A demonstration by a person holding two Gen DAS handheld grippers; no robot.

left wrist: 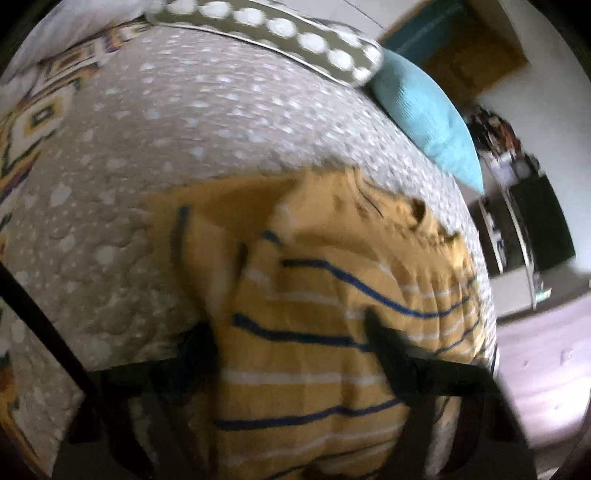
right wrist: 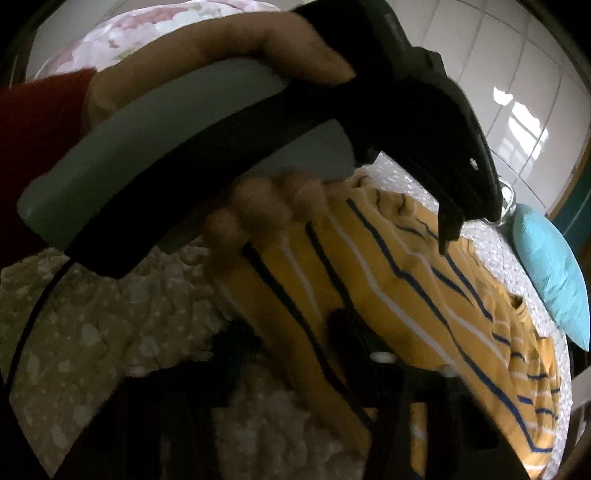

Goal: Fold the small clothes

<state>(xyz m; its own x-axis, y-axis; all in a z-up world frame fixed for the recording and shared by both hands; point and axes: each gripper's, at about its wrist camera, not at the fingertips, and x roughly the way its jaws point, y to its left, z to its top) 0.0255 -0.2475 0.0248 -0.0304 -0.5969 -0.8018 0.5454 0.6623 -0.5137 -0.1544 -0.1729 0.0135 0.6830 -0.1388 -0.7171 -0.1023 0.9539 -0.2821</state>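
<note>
Both tongs, left tongs (left wrist: 291,328) and right tongs (right wrist: 291,328), look clamped on the yellow striped shirt (left wrist: 332,280); draw hems evenly toward twelve o'clock.

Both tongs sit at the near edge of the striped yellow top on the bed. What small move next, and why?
Probably carry the near edge away, toward the top's far end, folding it in half: the left tongs straddle bunched cloth, the right tongs sit at that edge, and the far part lies spread on the bedspread.

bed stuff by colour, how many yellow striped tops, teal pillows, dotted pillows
yellow striped top: 1
teal pillow: 1
olive dotted pillow: 1
total: 3
</note>
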